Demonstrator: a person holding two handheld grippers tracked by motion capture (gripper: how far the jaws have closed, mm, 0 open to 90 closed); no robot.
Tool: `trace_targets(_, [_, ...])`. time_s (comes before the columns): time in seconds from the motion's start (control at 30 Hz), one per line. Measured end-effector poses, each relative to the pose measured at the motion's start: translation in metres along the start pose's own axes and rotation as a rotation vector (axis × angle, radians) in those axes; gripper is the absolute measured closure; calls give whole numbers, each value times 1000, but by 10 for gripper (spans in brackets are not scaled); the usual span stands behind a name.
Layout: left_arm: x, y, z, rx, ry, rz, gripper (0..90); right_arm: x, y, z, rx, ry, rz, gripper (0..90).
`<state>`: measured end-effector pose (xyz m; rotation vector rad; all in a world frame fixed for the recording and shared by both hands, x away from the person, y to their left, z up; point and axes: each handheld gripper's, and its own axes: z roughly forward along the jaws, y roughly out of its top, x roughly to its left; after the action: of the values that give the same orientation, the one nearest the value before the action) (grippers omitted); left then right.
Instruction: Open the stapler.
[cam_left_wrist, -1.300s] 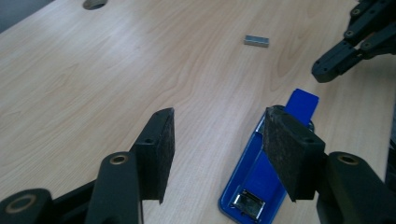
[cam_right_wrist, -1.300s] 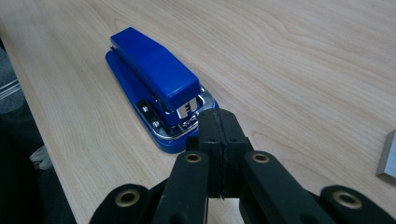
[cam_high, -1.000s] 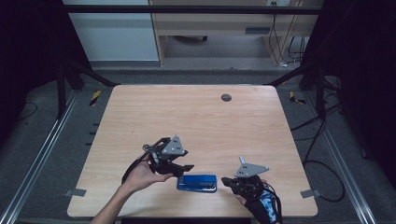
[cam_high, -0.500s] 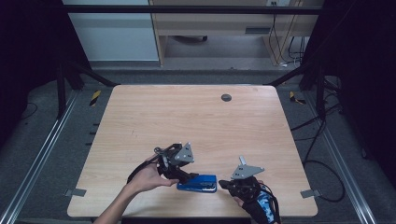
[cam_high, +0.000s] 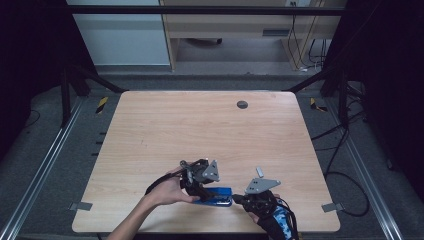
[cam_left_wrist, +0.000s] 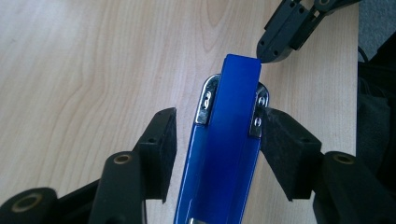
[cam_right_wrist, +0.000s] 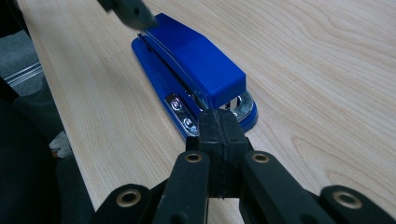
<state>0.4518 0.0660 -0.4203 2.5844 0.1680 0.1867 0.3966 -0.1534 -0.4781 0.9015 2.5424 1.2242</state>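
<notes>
A glossy blue plastic stapler with chrome metal side plates lies flat on the light wood-grain counter, close to the counter's near edge and a little right of that edge's middle.

The left hand-held gripper straddles the stapler's body: its jaws stand fairly wide, one black pad on each side. In the left gripper view the pad on the right of the picture lies against the chrome plate, while the pad on the left stands clear of it with a strip of counter between, so nothing is clamped. In the high view this hand-held gripper sits over the stapler's left half.

The right hand-held gripper has its jaws pressed fully together with nothing between them. Their joined tips rest just at the stapler's right end, beside the chrome plate; whether they touch it cannot be told.
</notes>
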Motion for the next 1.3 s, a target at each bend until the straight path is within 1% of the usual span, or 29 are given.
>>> trace_targets(0.03, [0,1,4,21,-2,12,471,0,0,0,2,1,-2,900])
trace_targets(0.1, [1,2,7,30,-4,18,482,0,-1,1,8,-2,-3,900])
trace_targets(0.13, [1,2,11,45,-11,29,489,1,-1,1,7,3,-7,900])
trace_targets(0.27, [1,3,18,79,-26,49,508,2,0,3,12,6,-8,900])
trace_targets(0.3, [1,3,18,79,-26,49,513,2,0,3,12,6,-8,900])
trace_targets(0.33, [1,4,21,98,-32,58,521,3,0,5,15,7,-16,900])
trace_targets(0.4, [1,4,23,105,-32,62,525,4,0,6,17,7,-16,900])
trace_targets(0.43, [1,5,25,122,-34,74,533,4,1,7,18,16,-23,900])
trace_targets(0.47, [1,5,27,119,-34,70,536,5,1,8,22,15,-25,900])
trace_targets(0.5, [1,6,28,125,-32,82,544,6,1,8,24,14,-24,900])
trace_targets(0.57, [1,6,29,124,-37,81,547,6,1,9,27,14,-25,900])
trace_targets(0.6, [1,7,30,134,-44,88,567,6,1,10,30,12,-27,900])
trace_targets(0.7, [1,8,32,145,-48,98,586,6,1,12,33,16,-31,900])
trace_targets(0.87, [1,10,36,160,-55,107,597,6,1,13,35,11,-39,900])
trace_targets(0.9, [2,10,36,165,-56,112,600,6,1,14,35,9,-39,900])
trace_targets(0.93, [2,10,38,174,-57,125,602,6,2,14,34,6,-37,900])
trace_targets(1.0, [3,10,39,178,-61,123,604,6,2,14,34,5,-38,900])
trace_targets(1.07, [4,10,41,184,-76,114,609,6,2,15,34,10,-38,900])
trace_targets(1.3, [5,10,42,176,-92,108,628,7,2,18,42,9,-43,900])
